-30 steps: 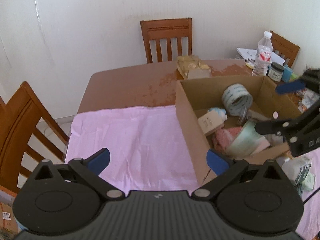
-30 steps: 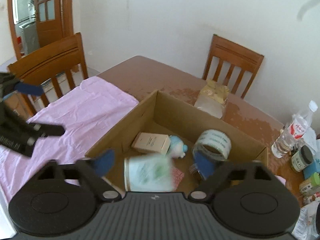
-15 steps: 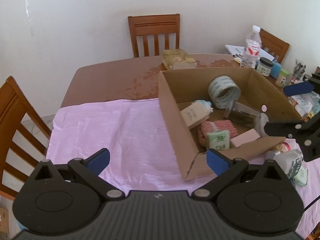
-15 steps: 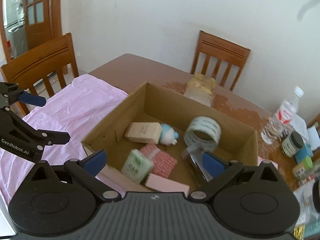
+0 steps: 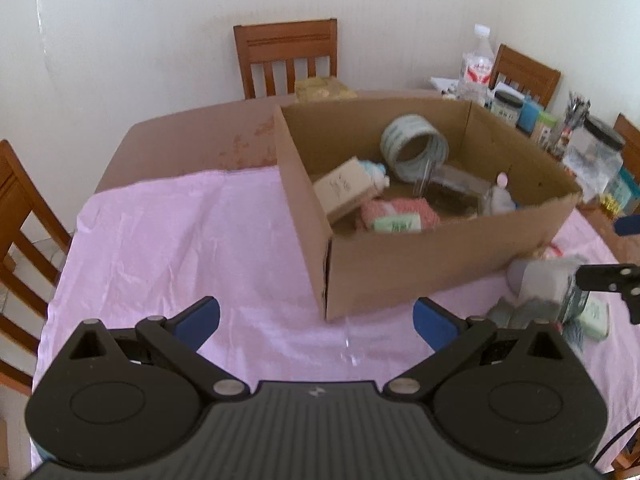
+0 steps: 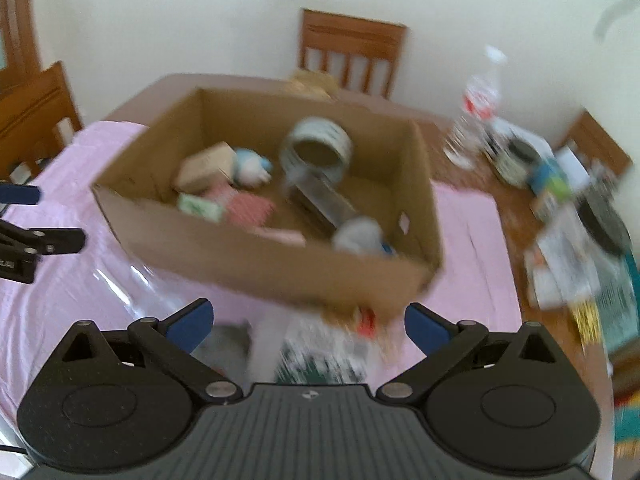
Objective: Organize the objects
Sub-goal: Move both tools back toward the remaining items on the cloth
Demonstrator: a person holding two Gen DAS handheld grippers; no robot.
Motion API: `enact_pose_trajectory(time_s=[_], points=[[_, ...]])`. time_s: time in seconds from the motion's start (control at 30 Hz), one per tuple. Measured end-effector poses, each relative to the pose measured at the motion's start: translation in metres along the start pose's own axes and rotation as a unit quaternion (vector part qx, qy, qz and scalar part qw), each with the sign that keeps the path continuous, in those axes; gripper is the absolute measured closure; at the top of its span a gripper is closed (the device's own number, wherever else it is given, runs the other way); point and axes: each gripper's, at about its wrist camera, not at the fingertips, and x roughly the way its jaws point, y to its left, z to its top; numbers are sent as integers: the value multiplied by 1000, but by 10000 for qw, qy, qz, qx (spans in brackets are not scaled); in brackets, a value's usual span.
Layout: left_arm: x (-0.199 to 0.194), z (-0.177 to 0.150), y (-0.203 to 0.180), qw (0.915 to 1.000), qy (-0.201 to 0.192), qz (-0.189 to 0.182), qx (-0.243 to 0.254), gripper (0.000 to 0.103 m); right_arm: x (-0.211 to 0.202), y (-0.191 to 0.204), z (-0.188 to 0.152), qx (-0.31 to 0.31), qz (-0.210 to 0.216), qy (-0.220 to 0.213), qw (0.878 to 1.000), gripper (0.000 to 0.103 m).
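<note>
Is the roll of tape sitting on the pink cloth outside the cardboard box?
No, the roll of tape lies inside the cardboard box, near its far wall.

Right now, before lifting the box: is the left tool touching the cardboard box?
Apart. Left wrist view shows pink cloth between the open left tool and the cardboard box.

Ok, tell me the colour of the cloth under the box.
Pale pink cloth; clearest in the left wrist view.

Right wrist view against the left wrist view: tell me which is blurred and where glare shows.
Right wrist view: motion-smeared, worst on the packets beside the cardboard box; glare streaks on the pink cloth. Left wrist view: mostly sharp, tape roll crisp, slight blur at the right edge; both fisheye-bowed.
</note>
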Motion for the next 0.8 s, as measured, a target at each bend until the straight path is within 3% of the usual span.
enact_pose_trajectory(time_s=[0.43,0.63,0.8], points=[[9,-33,-16,9991,281,-298,133,1,14,-37,-83,999,-1006,652,9877,0],[11,-36,-24,9987,377,-307,172,1,35,-59,-107,1236,-1120,1020,9807,0],[16,-33,-28,9989,428,-207,-27,1,42,-72,-108,1303,-944,1007,9818,0]])
